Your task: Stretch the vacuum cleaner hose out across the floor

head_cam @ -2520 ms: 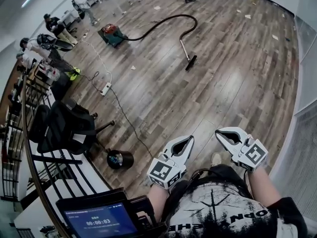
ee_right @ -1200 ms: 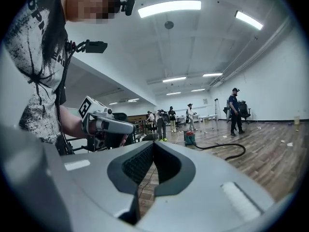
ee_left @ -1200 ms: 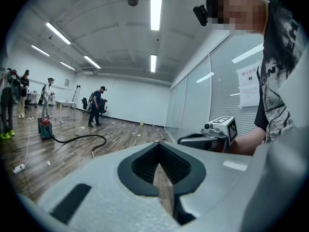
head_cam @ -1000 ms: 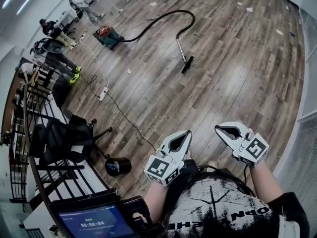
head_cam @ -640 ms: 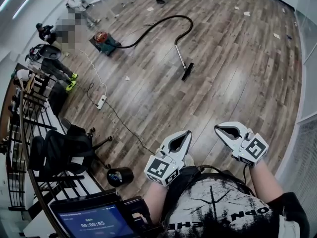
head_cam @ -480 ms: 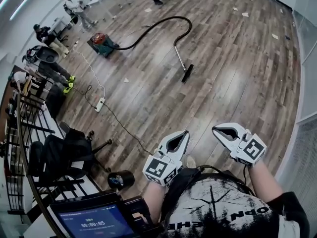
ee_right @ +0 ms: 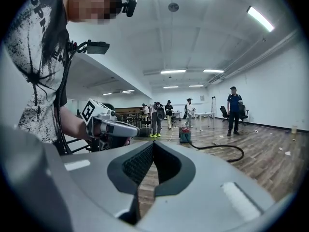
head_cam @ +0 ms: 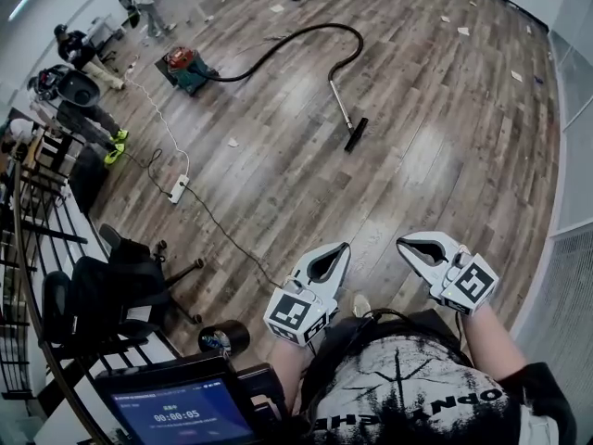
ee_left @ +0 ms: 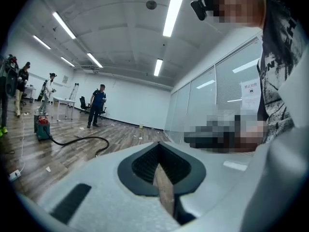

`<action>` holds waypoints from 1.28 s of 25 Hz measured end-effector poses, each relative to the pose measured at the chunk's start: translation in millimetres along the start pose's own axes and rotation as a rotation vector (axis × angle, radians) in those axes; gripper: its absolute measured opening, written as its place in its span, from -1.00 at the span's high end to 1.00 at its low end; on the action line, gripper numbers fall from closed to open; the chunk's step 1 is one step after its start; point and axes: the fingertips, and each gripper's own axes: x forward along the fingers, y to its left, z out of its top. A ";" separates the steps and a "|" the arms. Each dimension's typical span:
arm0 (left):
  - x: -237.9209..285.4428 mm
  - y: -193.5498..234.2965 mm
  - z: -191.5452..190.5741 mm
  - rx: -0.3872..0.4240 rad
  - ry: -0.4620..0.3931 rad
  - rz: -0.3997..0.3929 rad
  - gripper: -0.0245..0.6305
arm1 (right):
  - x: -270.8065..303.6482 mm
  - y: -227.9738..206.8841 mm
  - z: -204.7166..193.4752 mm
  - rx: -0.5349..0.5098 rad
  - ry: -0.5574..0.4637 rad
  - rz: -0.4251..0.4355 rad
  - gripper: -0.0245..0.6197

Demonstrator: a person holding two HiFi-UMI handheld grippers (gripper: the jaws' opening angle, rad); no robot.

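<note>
A red and teal vacuum cleaner (head_cam: 185, 66) stands far off on the wood floor. Its black hose (head_cam: 310, 29) curves in a loop to a metal wand (head_cam: 341, 100) that ends in a black floor head (head_cam: 357, 134). My left gripper (head_cam: 344, 247) and right gripper (head_cam: 400, 243) are held side by side in front of my body, well short of the floor head. Both are shut with nothing between them. The left gripper view shows the vacuum cleaner (ee_left: 42, 127) and hose (ee_left: 82, 139) in the distance beyond the left gripper (ee_left: 158, 148). The right gripper (ee_right: 152, 144) also faces the vacuum cleaner (ee_right: 185, 135).
A white power strip (head_cam: 176, 189) with a trailing cable lies at the left. Close by on the left are an office chair (head_cam: 120, 281), a black round bin (head_cam: 222, 338) and a railing. Several people stand at the far left and back. Paper scraps dot the floor. A glass wall (head_cam: 570, 248) runs on the right.
The whole view has shifted as I walk: the chair, bin and power strip have slid along the left side. Both grippers stay shut, held the same way before my body.
</note>
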 end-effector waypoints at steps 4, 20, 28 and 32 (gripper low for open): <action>-10.1 26.3 -1.2 -0.007 -0.001 0.007 0.93 | 27.3 -0.9 0.0 0.012 0.017 -0.002 0.91; 37.8 99.2 10.6 -0.025 0.027 0.071 0.93 | 98.9 -85.3 -0.5 0.085 0.022 0.058 0.91; 125.2 167.4 68.4 -0.053 0.001 0.164 0.93 | 143.1 -198.1 39.4 -0.012 -0.045 0.165 0.91; 180.1 192.9 95.5 -0.014 -0.010 0.176 0.93 | 152.3 -258.8 40.2 -0.005 -0.028 0.178 0.91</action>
